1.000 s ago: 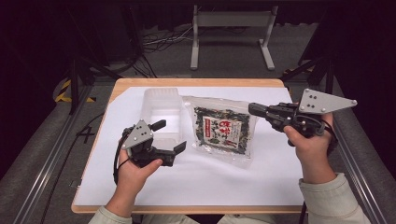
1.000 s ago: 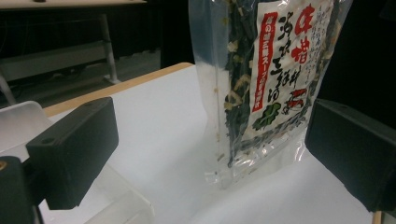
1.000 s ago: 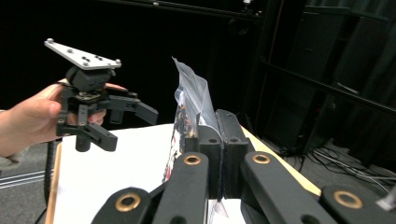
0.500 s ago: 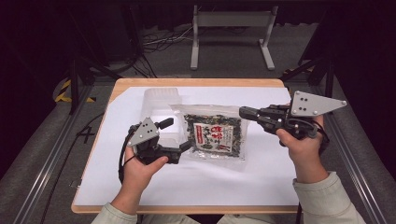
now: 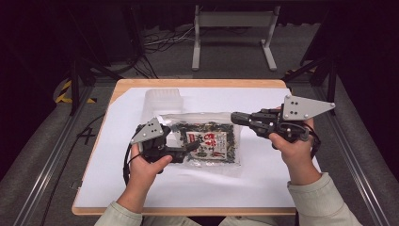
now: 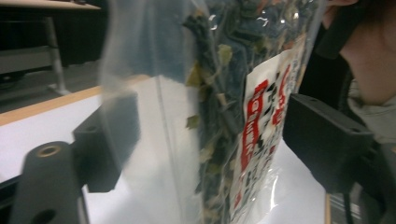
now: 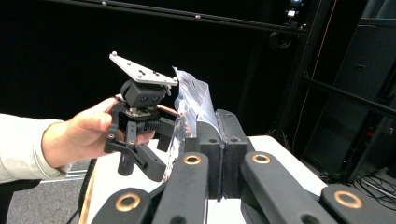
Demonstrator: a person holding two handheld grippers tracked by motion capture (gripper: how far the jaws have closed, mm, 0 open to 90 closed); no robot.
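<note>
Since a second ago, the seaweed packet [image 5: 207, 141] has been drawn leftward and nearer the person across the bench, lifted by its right edge in the right gripper [image 5: 237, 117]. The left gripper [image 5: 190, 148], earlier apart from it, has moved in, its jaws now straddling the packet's left side.

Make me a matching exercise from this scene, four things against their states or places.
1 left gripper
2 right gripper
3 seaweed bag
4 clear container

A shut on the bag's edge
B at the far side of the table
C jaws apart around the bag
D dark flakes, red-and-white label

Pairs: 1-C, 2-A, 3-D, 4-B
</note>
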